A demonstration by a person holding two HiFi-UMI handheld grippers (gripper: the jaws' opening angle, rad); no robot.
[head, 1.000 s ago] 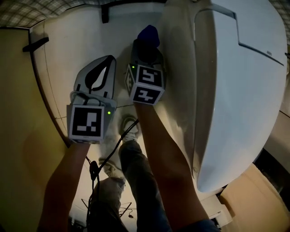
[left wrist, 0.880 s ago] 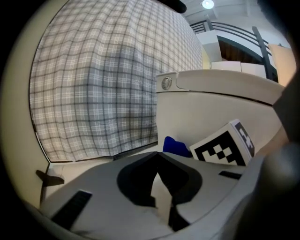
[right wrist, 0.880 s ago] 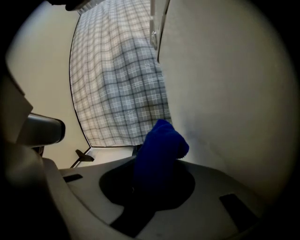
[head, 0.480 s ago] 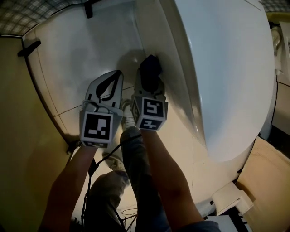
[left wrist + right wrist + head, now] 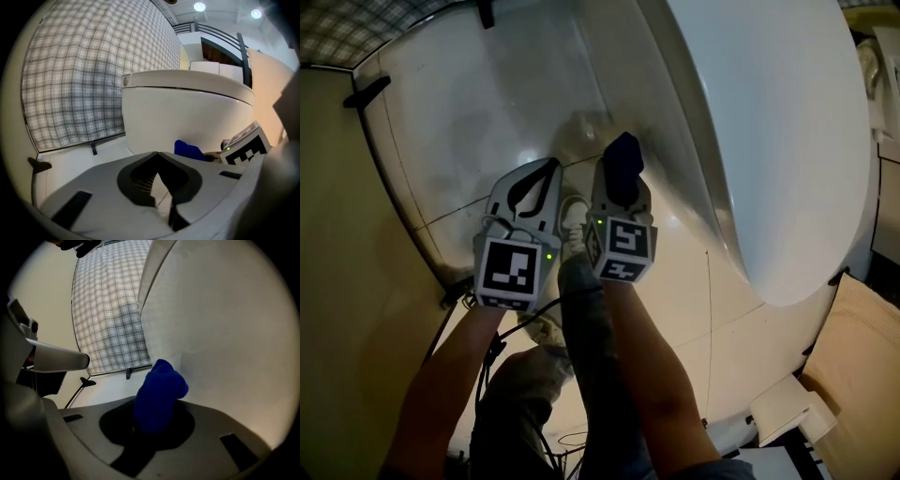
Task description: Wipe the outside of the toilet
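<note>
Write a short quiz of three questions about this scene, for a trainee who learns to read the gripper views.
1. True or false: the left gripper holds the blue cloth.
2. The toilet is nearest to: A) the left gripper, B) the right gripper, C) both equally.
3. Fill in: the left gripper's jaws are ____.
Key: 1 false, the right gripper holds it; 2 B; 3 together, with nothing between them.

Dim, warm light, ceiling spots (image 5: pixel 199 6) glowing upper right in the left gripper view, a soft sheen on the toilet (image 5: pixel 769 141), and fisheye-bent edges fading to black.
</note>
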